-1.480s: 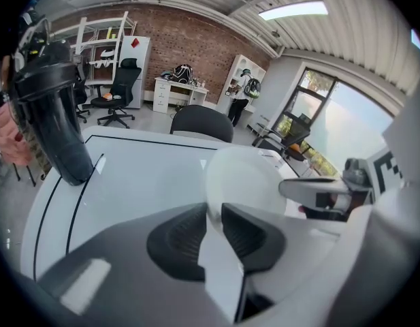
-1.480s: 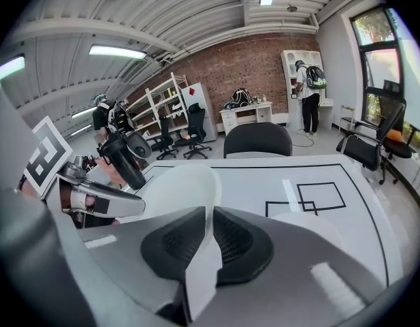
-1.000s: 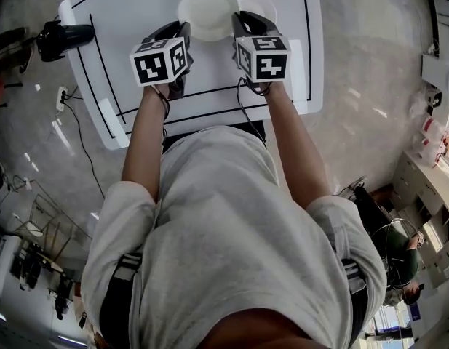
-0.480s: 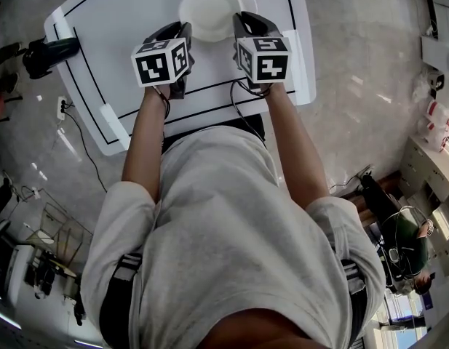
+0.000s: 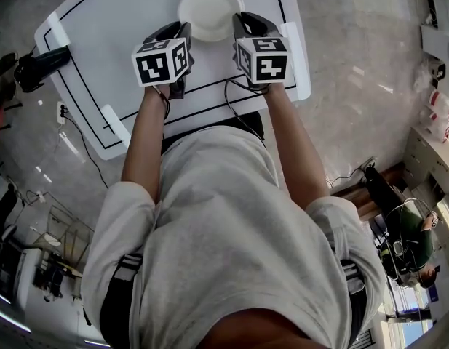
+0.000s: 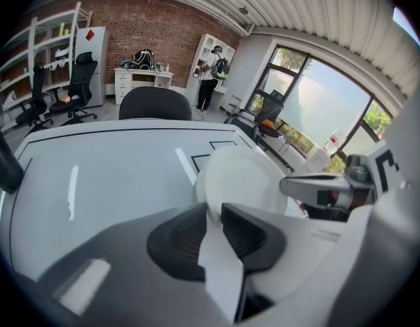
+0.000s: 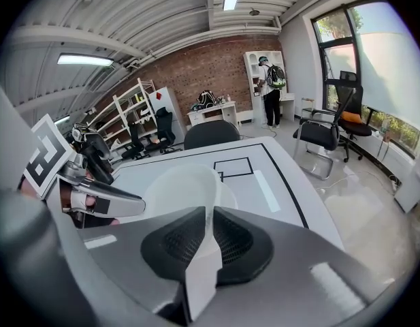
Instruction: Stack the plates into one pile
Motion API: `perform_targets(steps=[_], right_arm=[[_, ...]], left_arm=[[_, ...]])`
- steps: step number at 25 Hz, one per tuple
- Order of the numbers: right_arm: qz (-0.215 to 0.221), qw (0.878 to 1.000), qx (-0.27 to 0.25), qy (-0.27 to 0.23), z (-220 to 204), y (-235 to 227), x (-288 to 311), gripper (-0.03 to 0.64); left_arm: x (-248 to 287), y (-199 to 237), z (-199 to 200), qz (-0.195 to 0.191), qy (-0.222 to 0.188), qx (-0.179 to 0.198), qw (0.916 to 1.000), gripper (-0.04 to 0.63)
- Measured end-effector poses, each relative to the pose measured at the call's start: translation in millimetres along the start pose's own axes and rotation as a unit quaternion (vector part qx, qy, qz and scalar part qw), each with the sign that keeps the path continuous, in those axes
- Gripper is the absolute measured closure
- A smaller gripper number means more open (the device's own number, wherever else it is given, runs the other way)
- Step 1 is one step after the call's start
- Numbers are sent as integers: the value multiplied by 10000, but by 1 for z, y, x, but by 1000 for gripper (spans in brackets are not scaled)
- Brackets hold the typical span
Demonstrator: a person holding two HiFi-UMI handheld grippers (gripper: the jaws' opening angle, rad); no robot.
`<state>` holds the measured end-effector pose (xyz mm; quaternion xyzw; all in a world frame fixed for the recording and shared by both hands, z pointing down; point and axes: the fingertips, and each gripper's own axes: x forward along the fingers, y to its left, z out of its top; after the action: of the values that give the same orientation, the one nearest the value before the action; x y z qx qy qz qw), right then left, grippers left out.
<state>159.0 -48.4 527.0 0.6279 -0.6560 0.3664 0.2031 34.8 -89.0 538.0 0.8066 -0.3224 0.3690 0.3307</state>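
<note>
— Holding what, and where?
— My left gripper [image 6: 212, 225] pinched the plate [image 5: 209, 9] by its rim at nine o'clock, my right gripper [image 7: 209, 240] at three, jaws closed thin onto it, over the table [image 5: 122, 20]. It seemed stiff, light, slick, breakable; opposite rim grips suited it.

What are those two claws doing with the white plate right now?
Left gripper shut on plate rim. Right gripper shut on opposite rim. Plate held over white table. Nothing seen blocking.

plates: 2 [image 7: 179, 186] | grippers: 2 – left gripper [image 5: 183, 29], right gripper [image 5: 239, 22] | table: 1 [image 5: 122, 27]
</note>
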Motion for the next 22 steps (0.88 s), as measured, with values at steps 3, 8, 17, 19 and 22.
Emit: perform_targets(steps=[3,8,17,19,22], right_arm=[[-38,10000,13,25,-2,-6,1,578],[-33,9999,61,130,-10,-15,4,577],[36,9998,0,206,-7,-18,15,577],[42,9997,-5,233,-8,-18,17,577],[41,9997,-6,256,-10,-17,20,575]], left_arm=[[6,-4,1,20,42,85,10000,525],[14,-8,1,106,89,174,9998,525],[21,-4,3,197,123,180,9996,525],[22,-2,3,227,143,196,9994,525],[26,1,1,268,158,167,9994,523]])
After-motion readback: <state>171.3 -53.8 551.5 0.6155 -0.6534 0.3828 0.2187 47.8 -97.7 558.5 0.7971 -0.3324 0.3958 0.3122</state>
